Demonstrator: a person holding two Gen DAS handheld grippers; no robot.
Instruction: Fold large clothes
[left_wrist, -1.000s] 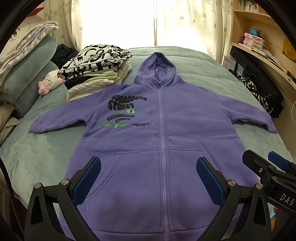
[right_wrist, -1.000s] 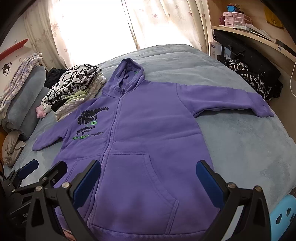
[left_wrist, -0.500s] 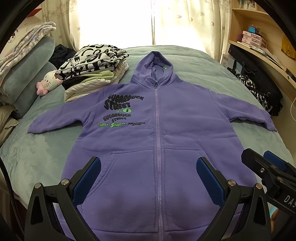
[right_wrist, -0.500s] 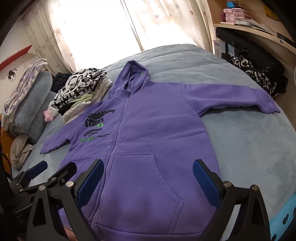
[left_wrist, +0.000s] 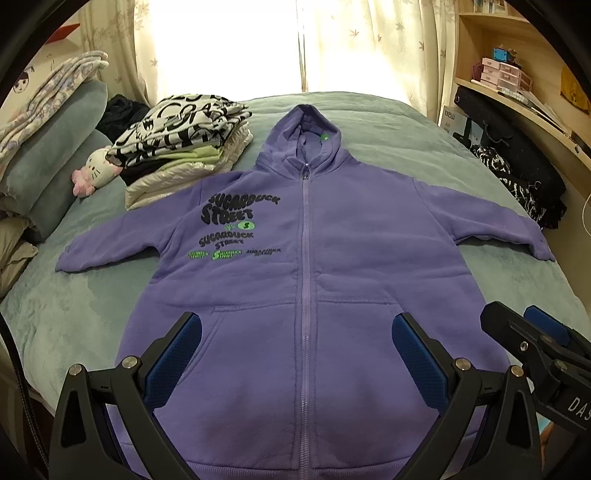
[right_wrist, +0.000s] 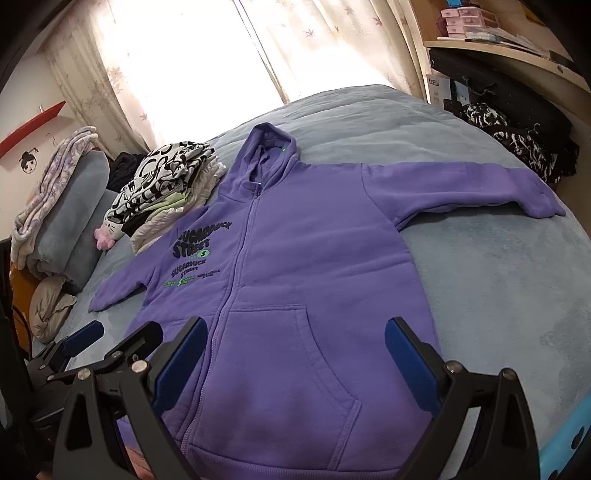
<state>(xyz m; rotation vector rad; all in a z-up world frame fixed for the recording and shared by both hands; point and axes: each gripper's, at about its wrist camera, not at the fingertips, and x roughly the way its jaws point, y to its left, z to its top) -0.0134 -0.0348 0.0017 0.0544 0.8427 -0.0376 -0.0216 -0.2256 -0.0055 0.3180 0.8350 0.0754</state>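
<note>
- Purple zip hoodie (left_wrist: 306, 280) hasn't budged since a second ago: flat on the bed (left_wrist: 66, 310), face up, sleeves out, hood toward the window.
- Left tool (left_wrist: 295, 354) wide apart over the hem, gripping nothing, barely shifted.
- Right tool (right_wrist: 291, 362) also spread, empty; it's drifted a little rightward.
- Folded clothes stack (left_wrist: 184, 144) sits by the left sleeve.
</note>
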